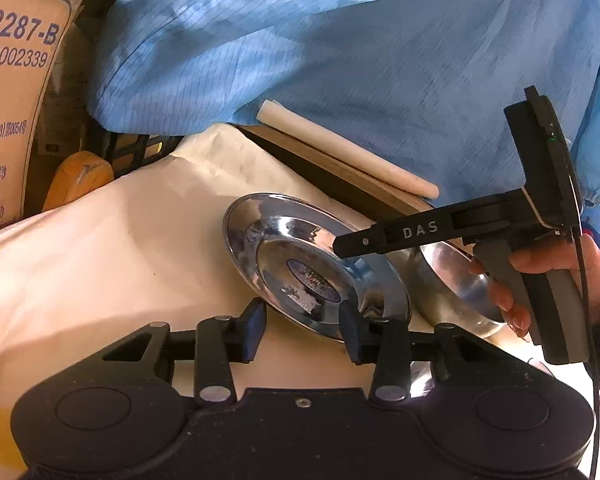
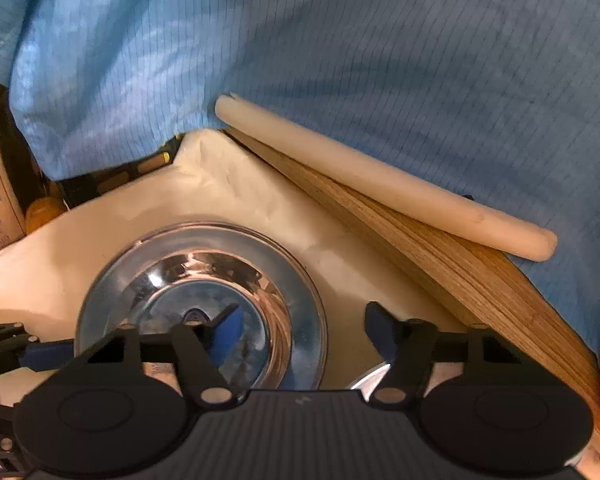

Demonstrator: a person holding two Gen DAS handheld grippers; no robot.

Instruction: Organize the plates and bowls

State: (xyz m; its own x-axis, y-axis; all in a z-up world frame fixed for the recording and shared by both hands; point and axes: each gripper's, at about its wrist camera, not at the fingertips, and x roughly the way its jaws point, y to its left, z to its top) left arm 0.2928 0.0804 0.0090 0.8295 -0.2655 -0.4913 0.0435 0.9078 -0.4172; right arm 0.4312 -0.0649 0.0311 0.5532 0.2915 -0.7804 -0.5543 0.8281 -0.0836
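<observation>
A shiny steel plate with a sticker in its middle lies on the white covering. My left gripper is at the plate's near rim with jaws apart: the right finger overlaps the rim, the left finger stands just outside it. In the right wrist view the plate is below my right gripper, which is open; one finger is inside the plate and the other outside, with the rim between them untouched. A steel bowl sits right of the plate; only a sliver of the bowl shows here.
A person in a blue garment stands close behind the table. A wooden board with a white roll on it borders the far right. A cardboard box and an orange object are at the left.
</observation>
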